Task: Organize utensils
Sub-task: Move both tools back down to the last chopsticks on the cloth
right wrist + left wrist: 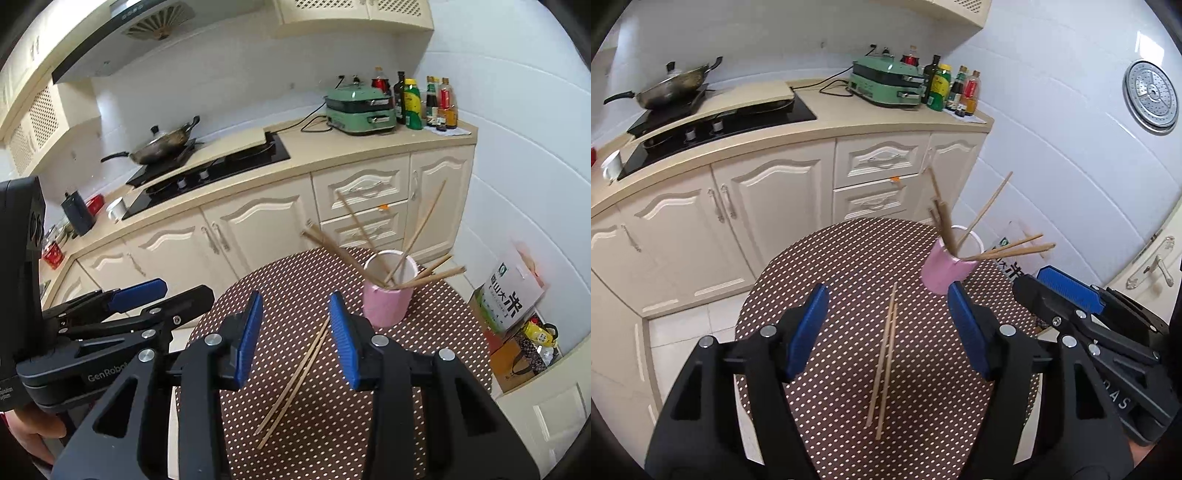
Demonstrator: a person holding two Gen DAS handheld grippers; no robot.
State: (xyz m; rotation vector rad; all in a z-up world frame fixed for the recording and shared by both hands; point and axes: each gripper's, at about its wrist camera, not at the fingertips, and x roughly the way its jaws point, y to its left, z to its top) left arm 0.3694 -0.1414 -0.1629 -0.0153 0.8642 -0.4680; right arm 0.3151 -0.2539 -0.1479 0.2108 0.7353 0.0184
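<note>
Both grippers, left gripper (888, 325) and right gripper (295, 332), apart and empty above two chopsticks (884, 369) (pink cup (943, 269) nearby).

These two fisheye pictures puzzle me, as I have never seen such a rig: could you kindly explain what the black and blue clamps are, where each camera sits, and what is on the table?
No robot arm here: a person holds one two-finger clamp in each hand, each with its own camera looking out along its blue-padded fingers. One picture comes from the left gripper, the other from the right gripper; each also catches the other at its edge. Both stand open and hold nothing. Below them is a round table with a brown dotted cloth. On it lie two loose chopsticks, side by side, and a pink cup with more chopsticks leaning out. Behind is a kitchen counter with a wok on the stove.
</note>
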